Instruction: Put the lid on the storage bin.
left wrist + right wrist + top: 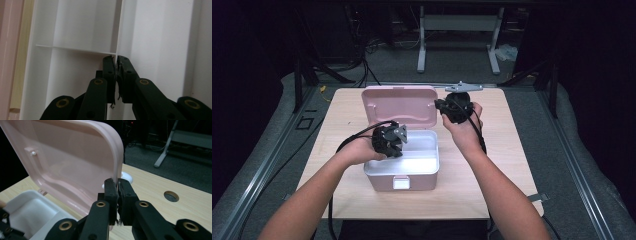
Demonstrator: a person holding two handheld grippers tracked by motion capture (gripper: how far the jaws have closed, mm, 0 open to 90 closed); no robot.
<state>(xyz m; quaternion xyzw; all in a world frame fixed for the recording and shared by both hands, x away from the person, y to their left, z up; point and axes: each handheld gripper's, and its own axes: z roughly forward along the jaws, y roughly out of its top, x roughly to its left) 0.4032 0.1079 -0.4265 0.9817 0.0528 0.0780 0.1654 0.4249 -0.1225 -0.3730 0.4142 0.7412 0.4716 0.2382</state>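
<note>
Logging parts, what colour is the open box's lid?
Pale pink lid, clearest in the right gripper view.

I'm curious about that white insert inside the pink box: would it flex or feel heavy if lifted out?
The insert probably flexes a little: its divider walls look thin. It is likely light, being hollow compartments. The left hand-held gripper pinches one thin wall, which might slip or bend.
</note>
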